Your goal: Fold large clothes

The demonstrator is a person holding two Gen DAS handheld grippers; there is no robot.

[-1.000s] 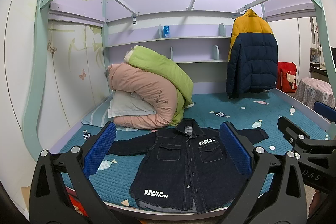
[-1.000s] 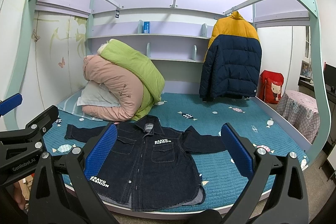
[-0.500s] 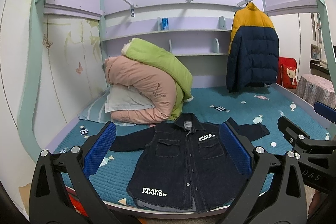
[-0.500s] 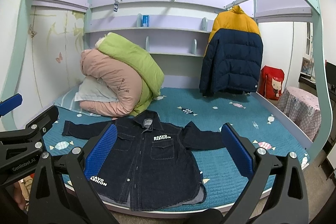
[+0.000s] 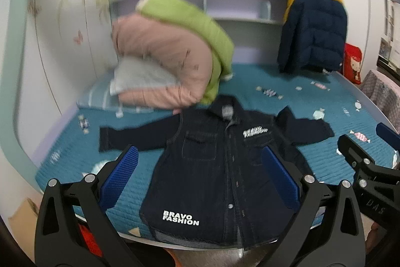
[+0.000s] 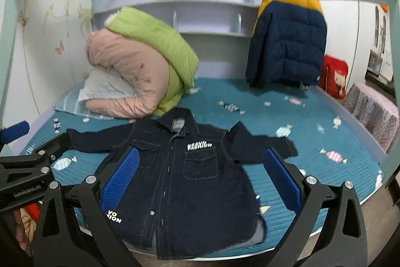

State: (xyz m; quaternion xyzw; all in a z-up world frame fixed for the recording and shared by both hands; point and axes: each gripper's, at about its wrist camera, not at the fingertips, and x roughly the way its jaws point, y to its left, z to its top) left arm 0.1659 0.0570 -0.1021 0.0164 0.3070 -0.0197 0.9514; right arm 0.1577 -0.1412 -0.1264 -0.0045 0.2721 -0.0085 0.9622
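Observation:
A dark denim jacket (image 5: 220, 172) with white "BRAVO FASHION" print lies flat, front up, sleeves spread, on the teal bed near its front edge; it also shows in the right wrist view (image 6: 190, 182). My left gripper (image 5: 200, 177) is open and empty, held in the air over the jacket's lower half. My right gripper (image 6: 200, 177) is open and empty, also above the jacket's lower part. The right gripper's body shows at the right of the left wrist view (image 5: 365, 167); the left gripper's body shows at the left of the right wrist view (image 6: 30, 167).
A rolled pink and green quilt (image 6: 140, 66) on a pillow sits at the back left of the bed (image 6: 312, 142). A navy and yellow puffer coat (image 6: 287, 41) hangs at the back right. A red bag (image 6: 333, 76) and a covered stool (image 6: 375, 114) stand right of the bed.
Both grippers have moved forward and tilted down toward the jacket, which now looks larger and closer. Both stay open. The jacket has not moved.

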